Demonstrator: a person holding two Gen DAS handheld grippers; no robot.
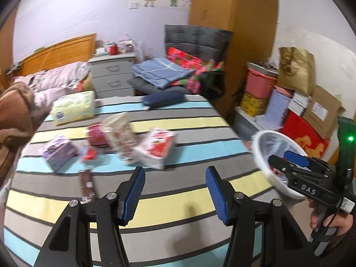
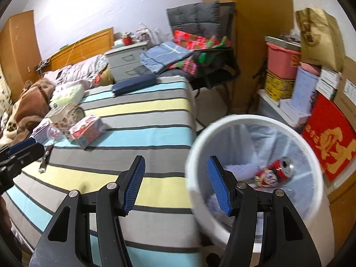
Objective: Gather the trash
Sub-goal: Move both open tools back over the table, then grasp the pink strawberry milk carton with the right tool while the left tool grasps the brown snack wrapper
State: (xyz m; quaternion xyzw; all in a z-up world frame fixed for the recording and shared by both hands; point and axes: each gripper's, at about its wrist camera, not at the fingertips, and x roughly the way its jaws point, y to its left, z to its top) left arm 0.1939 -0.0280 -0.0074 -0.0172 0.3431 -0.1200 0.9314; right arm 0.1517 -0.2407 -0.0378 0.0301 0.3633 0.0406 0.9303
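Litter lies across the striped bed (image 1: 178, 218): a red-and-white pack (image 1: 158, 146), a tall patterned paper carton (image 1: 120, 133), a purple box (image 1: 59, 151), a small red wrapper (image 1: 89, 153) and a brown wrapper (image 1: 87, 184). My left gripper (image 1: 174, 191) hovers open over the sheet, short of the litter, with nothing between its fingers. Beside the bed's right edge stands a white lined bin (image 2: 222, 122) with a red can (image 2: 278, 171) inside. My right gripper (image 2: 175, 184) is open and empty over the bed edge and bin rim. It also shows in the left wrist view as the right gripper (image 1: 287, 161).
A yellow-green tissue pack (image 1: 73, 106) and a navy case (image 1: 163, 99) lie farther up the bed. Crumpled bedding is heaped at the left. A chair piled with clothes (image 2: 200, 51) and stacked boxes and tubs (image 2: 289, 77) crowd the floor behind the bin.
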